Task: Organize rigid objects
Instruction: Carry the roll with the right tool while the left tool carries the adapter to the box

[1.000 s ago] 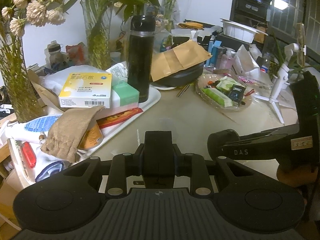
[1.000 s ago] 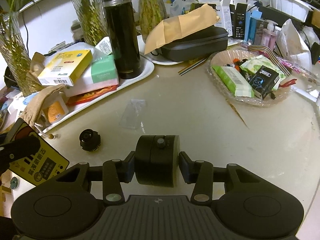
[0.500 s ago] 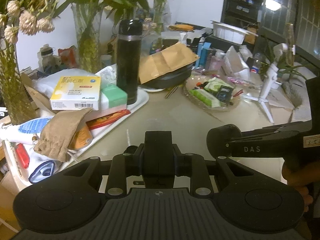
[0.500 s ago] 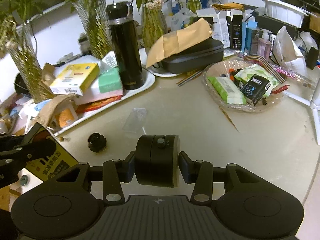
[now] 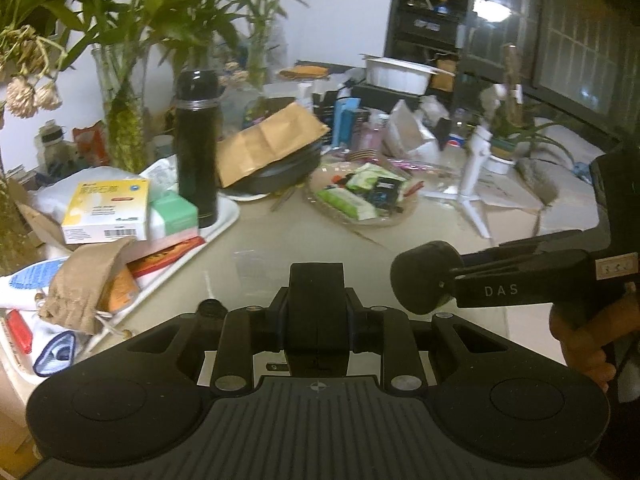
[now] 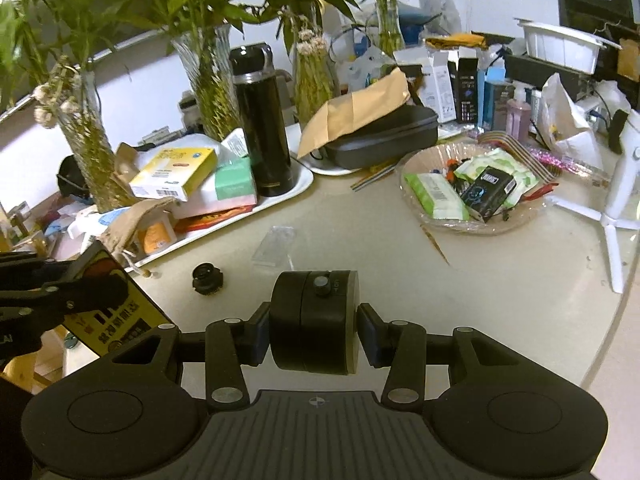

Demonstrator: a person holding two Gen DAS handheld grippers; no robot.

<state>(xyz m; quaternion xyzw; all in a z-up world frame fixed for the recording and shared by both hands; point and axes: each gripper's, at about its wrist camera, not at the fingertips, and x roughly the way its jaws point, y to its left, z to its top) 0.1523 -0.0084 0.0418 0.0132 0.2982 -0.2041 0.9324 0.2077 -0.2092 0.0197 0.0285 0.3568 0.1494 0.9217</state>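
My left gripper [image 5: 317,312] is shut on a flat black and yellow box [image 6: 108,312], seen edge-on in the left wrist view [image 5: 317,300]. My right gripper [image 6: 314,328] is shut on a black round device [image 6: 314,324], which also shows in the left wrist view [image 5: 426,278]. Both are held above the beige table [image 6: 400,280]. A small black knob [image 6: 207,278] and a clear plastic case [image 6: 275,246] lie on the table below.
A white tray [image 6: 304,182] at the left holds a black flask [image 6: 264,124], a yellow box [image 6: 174,172] and a green box. A clear bowl [image 6: 476,188] of packets sits right. A white tripod [image 6: 616,204] stands far right. Glass vases with plants line the back.
Both grippers have risen and pulled back from the table with their objects still held; the table items look smaller and farther away.
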